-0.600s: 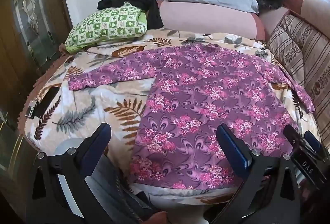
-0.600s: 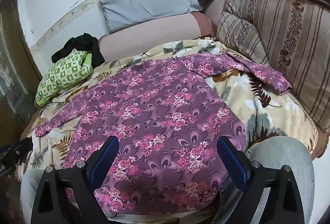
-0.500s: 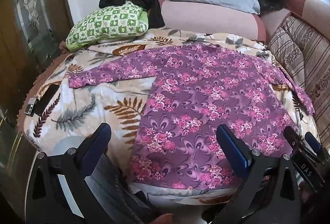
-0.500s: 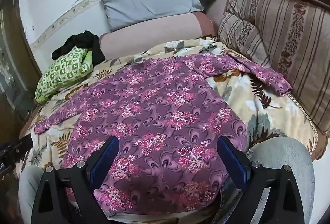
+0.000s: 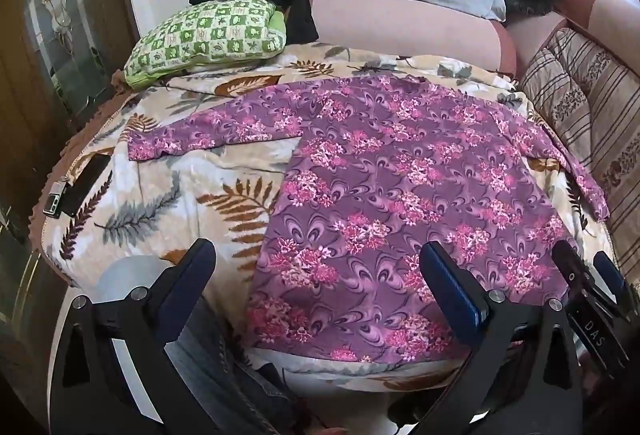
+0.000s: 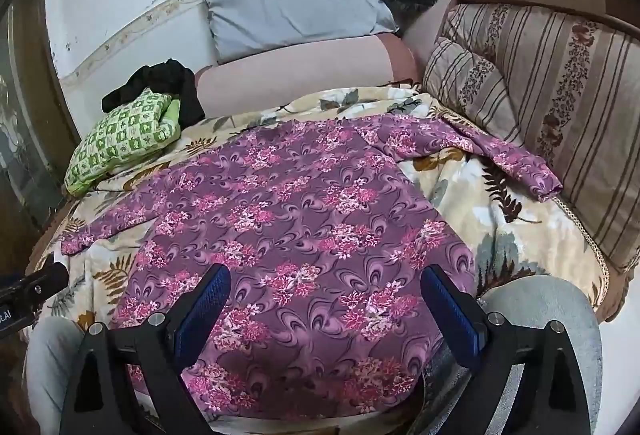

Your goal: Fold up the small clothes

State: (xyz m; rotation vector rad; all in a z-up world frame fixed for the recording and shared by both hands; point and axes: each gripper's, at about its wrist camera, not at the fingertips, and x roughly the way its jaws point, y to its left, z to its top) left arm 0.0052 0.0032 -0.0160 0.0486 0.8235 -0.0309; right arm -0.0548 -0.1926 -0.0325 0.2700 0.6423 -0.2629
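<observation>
Leaf-print blanket point(image 5: 168, 191) covers the sofa seat that serves as the folding surface, and both tools hang over its near edge. Left gripper point(image 5: 316, 279) is spread wide and holds nothing, poised above the near left hem corner of the purple floral shirt point(image 5: 400, 187); right gripper point(image 6: 326, 299) is likewise released and empty, hovering over the shirt's near hem toward its right side. That shirt lies flat and face-up in the middle of the blanket, collar toward the pink bolster point(image 6: 296, 71) behind it, one sleeve stretched out to its left, the other trailing right against the striped cushion point(image 6: 552, 107). No fold appears started. To do the first fold cleanly, I would judge it best to pinch one cloth layer only, at a sleeve end or hem corner, avoiding the blanket beneath, and carry it across evenly. Beyond the shirt's left sleeve sit a green checked pillow point(image 5: 208, 35) and, near the blanket's left edge, a dark phone-like object point(image 5: 80, 187), both clear of the work.
</observation>
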